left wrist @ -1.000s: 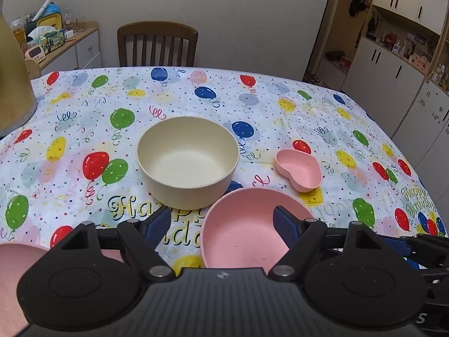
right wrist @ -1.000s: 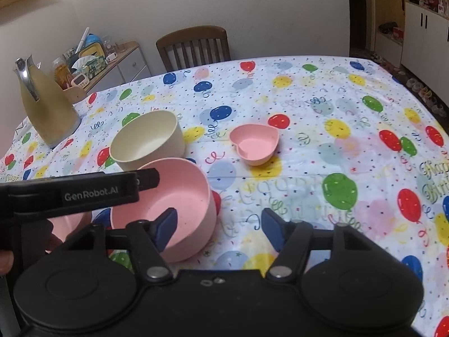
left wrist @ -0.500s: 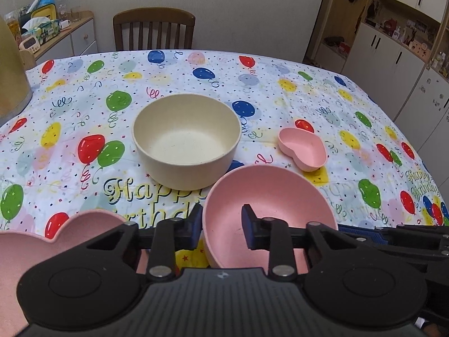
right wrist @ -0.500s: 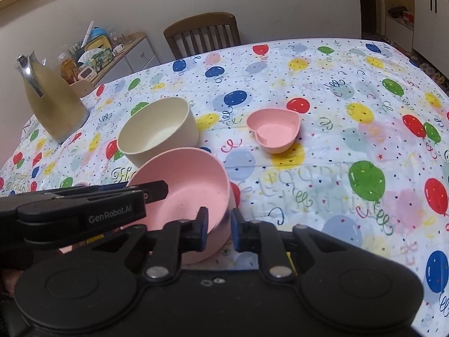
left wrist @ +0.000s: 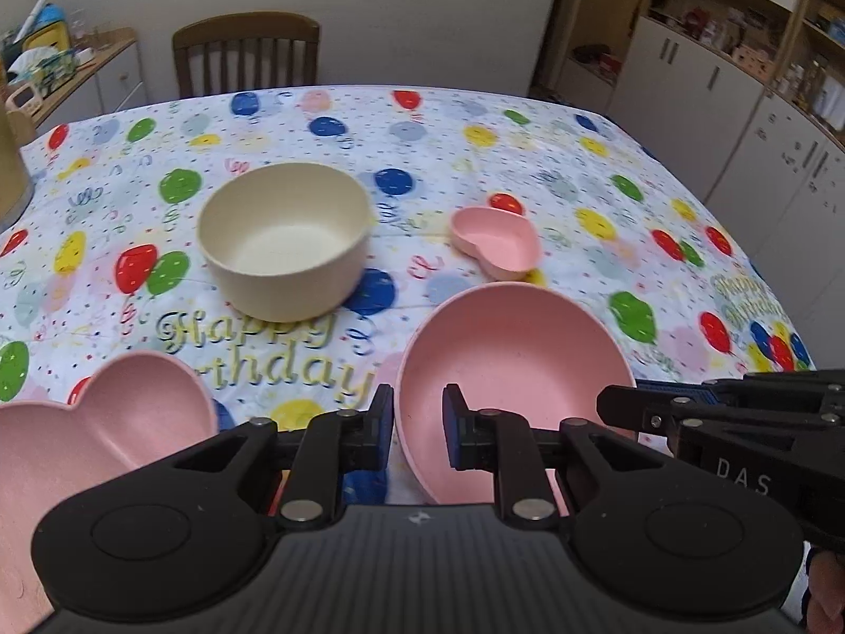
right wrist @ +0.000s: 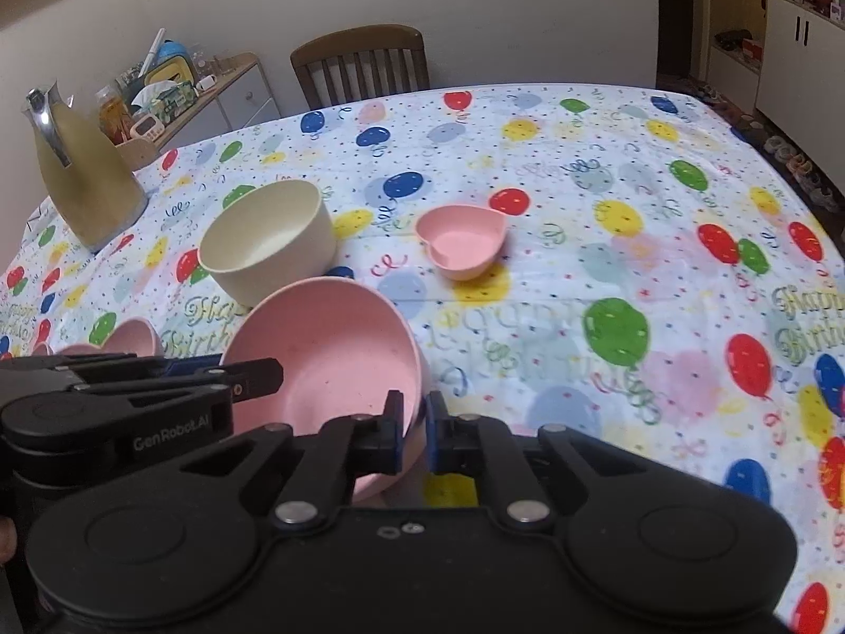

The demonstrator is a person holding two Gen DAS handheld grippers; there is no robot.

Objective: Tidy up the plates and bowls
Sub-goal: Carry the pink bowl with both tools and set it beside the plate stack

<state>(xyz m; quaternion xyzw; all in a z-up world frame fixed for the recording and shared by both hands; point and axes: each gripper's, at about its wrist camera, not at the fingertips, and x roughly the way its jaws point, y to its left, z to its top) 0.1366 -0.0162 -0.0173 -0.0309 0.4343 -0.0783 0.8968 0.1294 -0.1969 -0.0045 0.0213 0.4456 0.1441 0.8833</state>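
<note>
Now left gripper and right gripper both pinching pink bowl rim, tilted.

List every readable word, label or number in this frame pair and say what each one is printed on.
"GenRobot.AI": side of the left tongs, seen from the right wrist view.
"DAS": side of the right tongs, seen from the left wrist view; any further letters are cut off.
"Happy Birthday": tablecloth, repeated across it and partly covered by the pink bowl.
Labels on the side cabinet clutter: too small to read.
</note>
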